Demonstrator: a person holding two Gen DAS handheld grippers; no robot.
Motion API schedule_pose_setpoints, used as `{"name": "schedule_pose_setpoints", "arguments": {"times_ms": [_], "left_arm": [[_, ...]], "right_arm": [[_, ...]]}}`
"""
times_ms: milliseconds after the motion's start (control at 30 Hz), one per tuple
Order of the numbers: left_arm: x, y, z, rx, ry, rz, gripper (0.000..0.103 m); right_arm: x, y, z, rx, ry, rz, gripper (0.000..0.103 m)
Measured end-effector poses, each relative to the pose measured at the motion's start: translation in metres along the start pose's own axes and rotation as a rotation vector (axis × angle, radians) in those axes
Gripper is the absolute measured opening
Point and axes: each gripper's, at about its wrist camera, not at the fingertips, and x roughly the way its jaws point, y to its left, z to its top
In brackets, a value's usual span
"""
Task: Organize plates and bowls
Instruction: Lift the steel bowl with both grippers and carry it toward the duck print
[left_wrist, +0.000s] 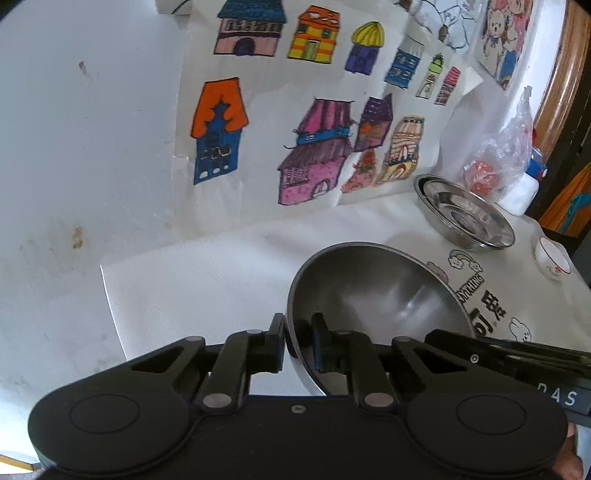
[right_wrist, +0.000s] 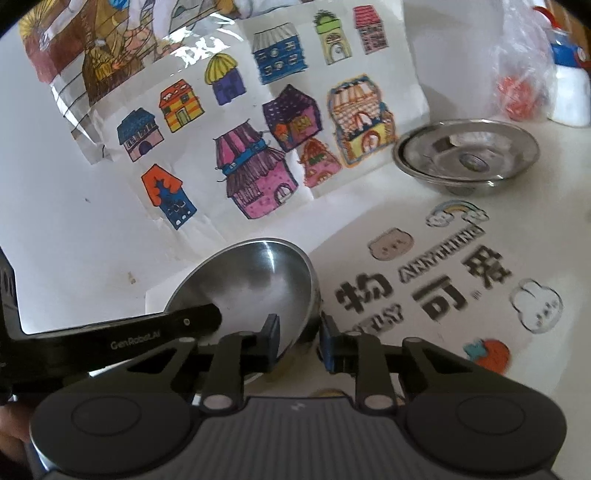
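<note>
A steel bowl is held tilted above the white table. My left gripper is shut on its left rim, one finger outside and one inside. My right gripper straddles the opposite rim of the same bowl, one finger inside and one outside, with a small gap still showing at the wall. A stack of steel plates sits at the back right by the wall; it also shows in the right wrist view.
A small white cup stands near the table's right edge. A plastic bag with red items and a white bottle stand behind the plates. Drawings of houses hang on the wall. Printed cloth covers the table.
</note>
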Motion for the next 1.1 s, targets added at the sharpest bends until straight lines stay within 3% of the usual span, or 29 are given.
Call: {"name": "schedule_pose_setpoints", "arguments": {"times_ms": [400, 633, 933, 1100], "left_arm": [[-0.028, -0.074, -0.044, 0.123, 0.072, -0.09, 0.015], [-0.045, -0.12, -0.077, 0.181, 0.12, -0.182, 0.015], [-0.047, -0.153, -0.092, 0.237, 0.137, -0.212, 0.019], [-0.042, -0.152, -0.089, 0.207, 0.154, -0.209, 0.021]], "right_arm": [[-0.097, -0.062, -0.053, 0.034, 0.024, -0.023, 0.025], [-0.145, -0.094, -0.08, 0.062, 0.018, -0.055, 0.025], [-0.162, -0.112, -0.087, 0.091, -0.02, -0.032, 0.026], [-0.156, -0.116, -0.086, 0.108, -0.021, 0.003, 0.032]]}}
